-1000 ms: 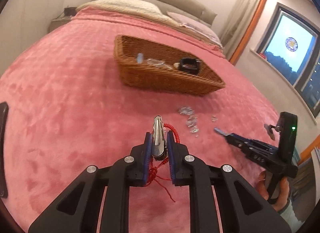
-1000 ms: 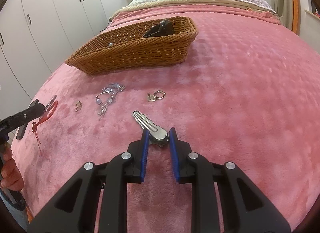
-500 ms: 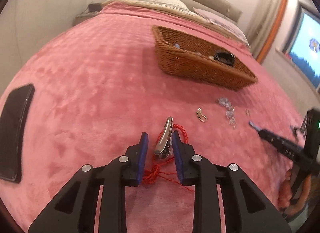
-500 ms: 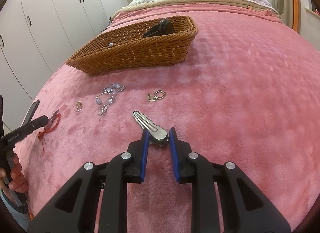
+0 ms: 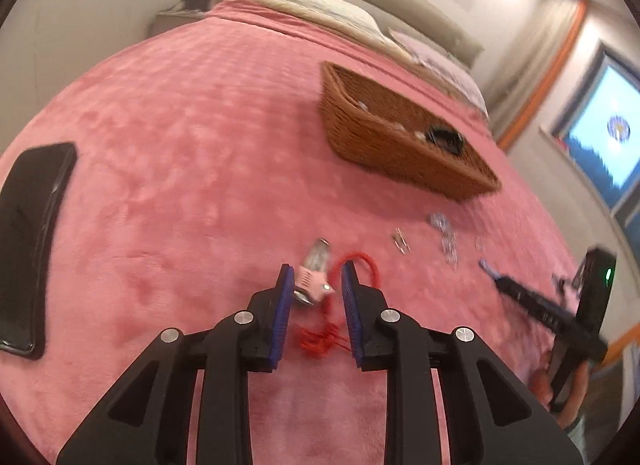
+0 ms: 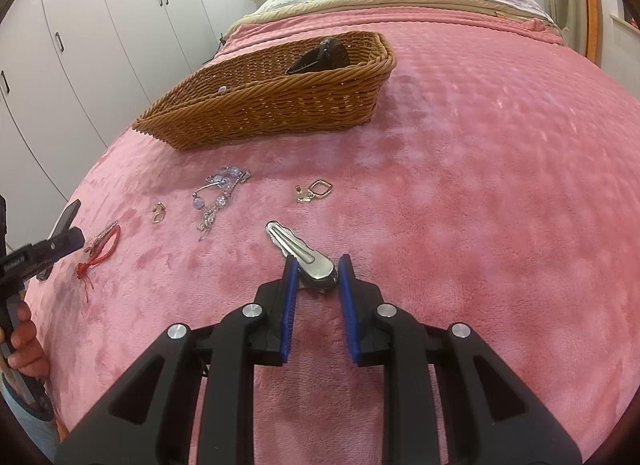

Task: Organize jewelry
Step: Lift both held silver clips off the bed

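Jewelry: shiny metal hair clip (image 6: 304,253) on plush pink blanket (image 6: 480,185); right hand-held gripper (image 6: 317,270) pinching clip's broad end

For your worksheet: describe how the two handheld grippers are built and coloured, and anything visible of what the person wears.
Both the left gripper and the right gripper are matte black, with angular forked arms, round silver bolts and ribbed blue pads lining the inner faces of the fingers. The right unit's upright body shows a small green light. A light blue-grey cuff shows at the left wrist.
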`<control>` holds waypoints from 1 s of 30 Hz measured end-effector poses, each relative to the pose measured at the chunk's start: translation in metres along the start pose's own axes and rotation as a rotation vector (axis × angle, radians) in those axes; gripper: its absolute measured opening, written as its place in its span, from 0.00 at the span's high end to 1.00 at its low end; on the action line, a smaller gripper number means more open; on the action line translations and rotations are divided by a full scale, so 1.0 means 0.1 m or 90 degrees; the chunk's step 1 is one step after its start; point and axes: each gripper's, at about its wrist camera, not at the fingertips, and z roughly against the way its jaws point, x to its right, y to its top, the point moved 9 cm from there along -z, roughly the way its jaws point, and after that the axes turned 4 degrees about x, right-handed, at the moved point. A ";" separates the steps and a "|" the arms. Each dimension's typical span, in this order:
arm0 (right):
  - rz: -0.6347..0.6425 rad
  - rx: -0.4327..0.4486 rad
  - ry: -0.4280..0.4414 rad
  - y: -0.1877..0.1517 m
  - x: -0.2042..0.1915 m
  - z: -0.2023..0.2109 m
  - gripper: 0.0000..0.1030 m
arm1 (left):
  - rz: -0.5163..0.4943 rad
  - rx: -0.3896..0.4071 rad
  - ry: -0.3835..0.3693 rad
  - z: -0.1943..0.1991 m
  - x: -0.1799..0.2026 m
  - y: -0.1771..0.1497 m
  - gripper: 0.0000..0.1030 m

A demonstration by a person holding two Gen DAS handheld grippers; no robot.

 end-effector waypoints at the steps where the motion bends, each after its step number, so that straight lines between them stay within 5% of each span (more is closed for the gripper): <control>1: 0.000 0.000 0.000 0.00 0.00 0.00 0.82 | -0.017 -0.003 0.008 -0.02 0.04 -0.02 0.78; 6: 0.000 0.000 0.000 0.00 0.00 0.00 0.82 | -0.041 -0.034 0.055 -0.14 0.02 -0.10 0.78; 26: 0.006 -0.019 0.016 -0.06 -0.14 0.06 0.81 | -0.002 -0.002 0.054 -0.15 -0.14 -0.05 0.89; 28: -0.009 -0.029 0.043 -0.09 -0.20 0.10 0.72 | -0.004 -0.001 0.045 -0.15 -0.13 -0.05 0.89; 30: -0.027 -0.041 0.076 -0.14 -0.25 0.14 0.48 | -0.002 0.001 0.038 -0.15 -0.13 -0.06 0.89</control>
